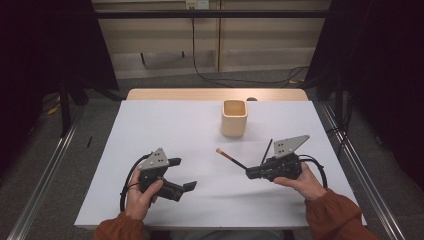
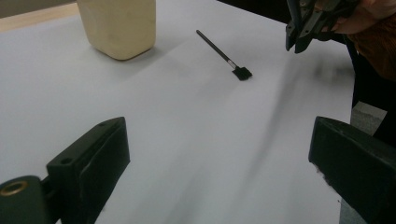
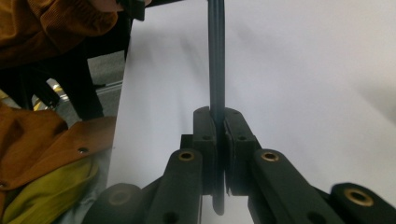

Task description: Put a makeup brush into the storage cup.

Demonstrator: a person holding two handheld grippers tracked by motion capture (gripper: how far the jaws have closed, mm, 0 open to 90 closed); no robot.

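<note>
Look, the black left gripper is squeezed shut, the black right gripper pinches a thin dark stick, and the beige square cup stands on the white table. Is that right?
Not quite: the black left gripper is open, not shut. The left gripper view shows its jaws wide apart with nothing between them. The black right gripper does pinch the thin dark stick, and the beige square cup stands on the white table.

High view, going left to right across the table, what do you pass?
Left gripper → brush → cup → right gripper.
</note>
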